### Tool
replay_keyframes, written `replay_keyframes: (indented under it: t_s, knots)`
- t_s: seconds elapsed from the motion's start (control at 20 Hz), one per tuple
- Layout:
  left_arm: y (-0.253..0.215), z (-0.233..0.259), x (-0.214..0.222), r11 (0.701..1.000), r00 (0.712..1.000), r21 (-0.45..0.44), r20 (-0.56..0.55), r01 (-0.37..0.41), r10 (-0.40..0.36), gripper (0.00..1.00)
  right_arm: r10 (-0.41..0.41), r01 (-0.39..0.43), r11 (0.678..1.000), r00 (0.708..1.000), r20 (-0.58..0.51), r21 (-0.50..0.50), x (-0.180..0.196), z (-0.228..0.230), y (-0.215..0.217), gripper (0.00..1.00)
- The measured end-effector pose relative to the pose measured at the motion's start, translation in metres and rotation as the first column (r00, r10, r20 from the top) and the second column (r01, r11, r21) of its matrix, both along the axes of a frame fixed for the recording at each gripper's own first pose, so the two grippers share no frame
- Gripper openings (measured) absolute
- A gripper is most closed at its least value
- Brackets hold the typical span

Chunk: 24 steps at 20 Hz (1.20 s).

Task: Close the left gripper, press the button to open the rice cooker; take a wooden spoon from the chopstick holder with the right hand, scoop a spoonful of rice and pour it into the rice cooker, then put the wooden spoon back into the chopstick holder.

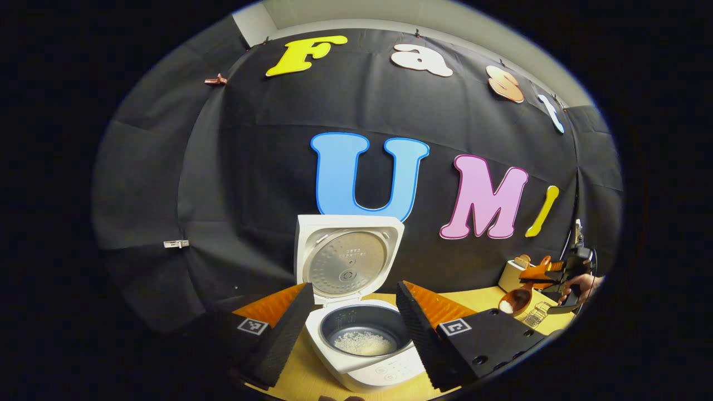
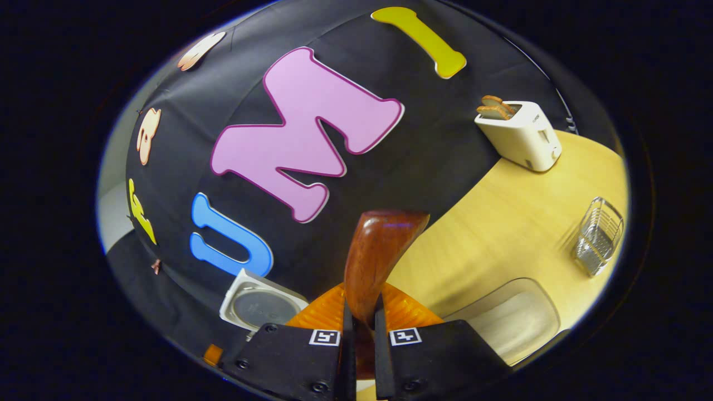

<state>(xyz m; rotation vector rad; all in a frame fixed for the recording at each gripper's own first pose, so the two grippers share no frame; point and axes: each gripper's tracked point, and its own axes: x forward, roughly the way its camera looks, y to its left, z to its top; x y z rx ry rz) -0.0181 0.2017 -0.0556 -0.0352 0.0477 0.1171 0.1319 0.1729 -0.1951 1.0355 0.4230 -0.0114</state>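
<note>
My right tongs (image 2: 360, 328) pinch the wooden spoon (image 2: 379, 250), its loaded bowl well right of the open rice cooker (image 1: 362, 340) that my spread left tongs (image 1: 356, 334) flank.

White boxy toaster (image 2: 521, 139) sits at table's far edge w/ two browned toast slices (image 2: 494, 107) poking up from its slots. Pale wooden tabletop (image 2: 501, 234) beneath. Small metal clip (image 1: 176, 244) pinned to the black cloth wall (image 1: 250, 167), another copper-coloured clip (image 1: 215, 81) higher up.
</note>
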Motion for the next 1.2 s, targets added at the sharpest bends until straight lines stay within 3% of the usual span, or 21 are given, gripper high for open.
replay_keyframes:
  t_s: [0.2,0.4,0.75,0.95,1.2]
  knots:
    - [0.016,-0.005,-0.001,1.000,1.000,-0.023,-0.003,-0.020,0.020,0.95,0.055,-0.058,0.996,0.998,0.042,0.064,0.038,0.028,0.064,0.18]
    - [0.037,-0.008,-0.001,0.999,0.999,-0.011,-0.002,-0.047,0.046,0.95,0.121,-0.124,0.991,0.990,0.071,0.040,0.069,0.035,0.135,0.17]
    - [0.053,-0.015,0.003,0.999,0.999,-0.021,-0.002,-0.050,0.050,0.95,0.261,-0.249,0.956,0.963,0.060,-0.154,0.096,0.016,0.228,0.17]
    - [0.054,-0.020,0.005,0.998,0.999,-0.045,-0.010,-0.043,0.043,0.95,0.372,-0.343,0.882,0.928,0.029,-0.324,0.099,-0.005,0.267,0.17]
    - [0.060,-0.028,-0.001,0.996,0.999,-0.070,-0.019,-0.052,0.051,0.95,0.506,-0.424,0.743,0.862,0.019,-0.518,0.092,-0.002,0.309,0.17]
